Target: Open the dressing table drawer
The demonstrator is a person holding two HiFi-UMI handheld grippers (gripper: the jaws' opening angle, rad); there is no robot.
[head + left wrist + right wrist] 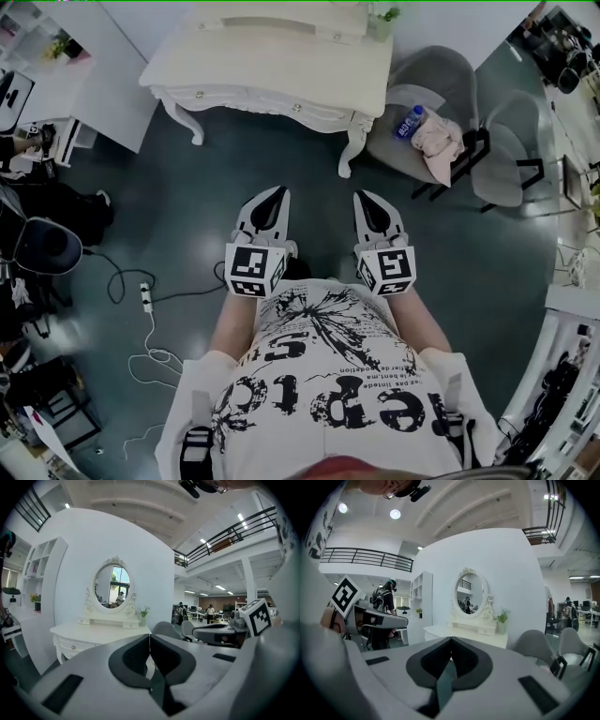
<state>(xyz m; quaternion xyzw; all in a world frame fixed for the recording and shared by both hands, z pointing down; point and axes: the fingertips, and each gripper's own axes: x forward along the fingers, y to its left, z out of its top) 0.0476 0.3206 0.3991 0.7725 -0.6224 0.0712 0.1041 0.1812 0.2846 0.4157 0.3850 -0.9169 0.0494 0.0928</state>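
The dark floor (187,206) is taking up most of the head view, and the white dressing table (272,56) is standing at its far edge, well apart from both tools. The top of the frame is cutting off the table's back, so its oval mirror (112,585) is showing only in the gripper views. The drawer (246,99) is sitting closed in the table's front rail. From above only a thin strip with small knobs is showing, and the seams between drawers are too fine to make out. Two grey chairs (441,70) are standing to the right of the table, the nearer one carrying a pink cloth (437,141) and a blue-labelled bottle (409,123) whose print is unreadable. The person's torso is filling the lower frame and hiding the hands behind the marker cubes. The left gripper (277,191) and the right gripper (362,195) are hanging side by side over bare floor, pointing toward the table. Each one's jaws are pressing together, tip against tip, with nothing between them. A white power strip (145,297) is lying on the floor at the left, its cable trailing out of sight.
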